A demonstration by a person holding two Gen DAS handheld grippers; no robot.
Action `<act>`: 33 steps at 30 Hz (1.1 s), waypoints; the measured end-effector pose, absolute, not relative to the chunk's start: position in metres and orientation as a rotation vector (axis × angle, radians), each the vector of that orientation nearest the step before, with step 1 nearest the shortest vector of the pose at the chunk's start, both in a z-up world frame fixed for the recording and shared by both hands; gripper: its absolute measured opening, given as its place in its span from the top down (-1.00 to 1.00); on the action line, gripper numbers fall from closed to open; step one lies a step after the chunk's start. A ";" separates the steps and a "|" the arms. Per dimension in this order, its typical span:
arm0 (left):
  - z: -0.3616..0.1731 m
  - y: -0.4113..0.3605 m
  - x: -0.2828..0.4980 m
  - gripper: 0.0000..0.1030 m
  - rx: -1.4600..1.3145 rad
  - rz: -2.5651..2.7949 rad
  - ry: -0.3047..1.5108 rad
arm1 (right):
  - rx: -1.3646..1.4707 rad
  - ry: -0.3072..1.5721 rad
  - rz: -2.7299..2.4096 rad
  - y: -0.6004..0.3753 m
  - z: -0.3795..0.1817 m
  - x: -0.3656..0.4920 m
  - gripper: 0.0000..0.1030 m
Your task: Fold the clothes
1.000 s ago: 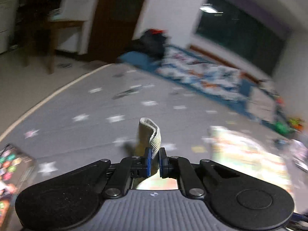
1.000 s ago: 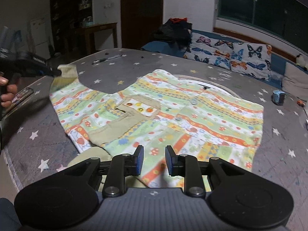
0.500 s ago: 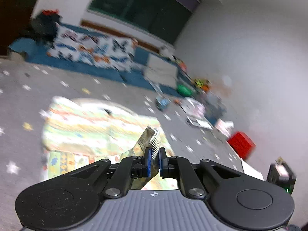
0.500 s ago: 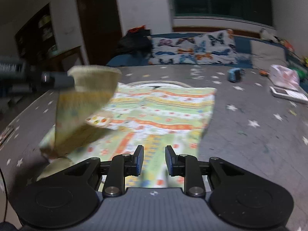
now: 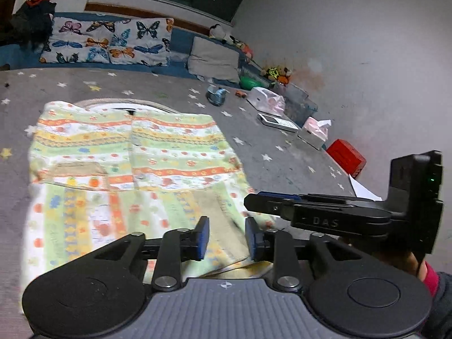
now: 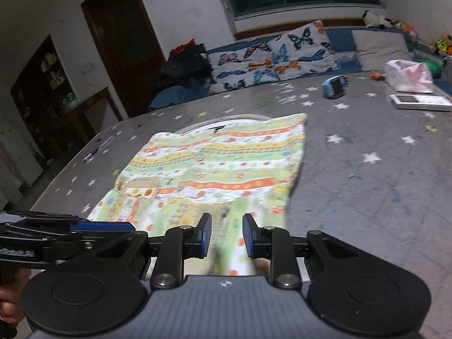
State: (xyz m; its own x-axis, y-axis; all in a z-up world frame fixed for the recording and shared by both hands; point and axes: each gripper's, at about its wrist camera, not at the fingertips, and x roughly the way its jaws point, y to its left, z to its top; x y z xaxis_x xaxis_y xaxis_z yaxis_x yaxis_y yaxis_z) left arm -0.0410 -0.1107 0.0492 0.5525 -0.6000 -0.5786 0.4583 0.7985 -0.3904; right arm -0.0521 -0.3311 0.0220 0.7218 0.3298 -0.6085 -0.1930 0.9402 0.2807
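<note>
A striped green, orange and yellow shirt [image 5: 127,152] lies folded on the grey star-patterned mat [image 5: 276,152]; its khaki sleeve cuff [image 5: 223,226] rests across the near part. My left gripper [image 5: 227,237] stands open just over that cuff, nothing between its fingers. In the left wrist view my right gripper [image 5: 271,197] reaches in from the right, held by a hand [image 5: 412,262]. The right wrist view shows the same shirt [image 6: 226,158] ahead, and my right gripper [image 6: 227,236] open above its near edge. The left gripper [image 6: 101,226] enters there from the left.
Butterfly cushions [image 5: 107,42] and a grey pillow [image 5: 214,59] line the back. A blue tape roll [image 6: 334,86], a white box [image 6: 418,101], a pink bag [image 6: 409,75] and a red box [image 5: 346,155] lie to the right. Pens [image 6: 99,148] sit at the left edge.
My left gripper carried the khaki cuff across the shirt, lowered and opened, leaving the sleeve lying on the shirt. The right gripper stayed open and swung closer to the near edge.
</note>
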 end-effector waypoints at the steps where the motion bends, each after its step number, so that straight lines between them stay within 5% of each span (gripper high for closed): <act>1: 0.050 -0.103 -0.041 0.39 -0.197 -0.614 0.752 | 0.203 0.714 0.300 -0.326 0.021 -0.049 0.54; 12: 0.039 -0.029 -0.019 0.40 -0.206 -0.395 0.760 | 0.113 0.719 0.260 -0.298 0.010 -0.029 0.54; 14: 0.038 -0.022 -0.015 0.42 -0.209 -0.384 0.761 | 0.096 0.709 0.248 -0.296 0.012 -0.028 0.78; 17: 0.037 -0.018 -0.010 0.43 -0.198 -0.371 0.757 | 0.070 0.693 0.230 -0.291 0.014 -0.027 0.87; 33: 0.042 -0.032 0.012 0.44 -0.152 -0.381 0.758 | -0.028 0.666 0.238 -0.287 0.022 -0.022 0.67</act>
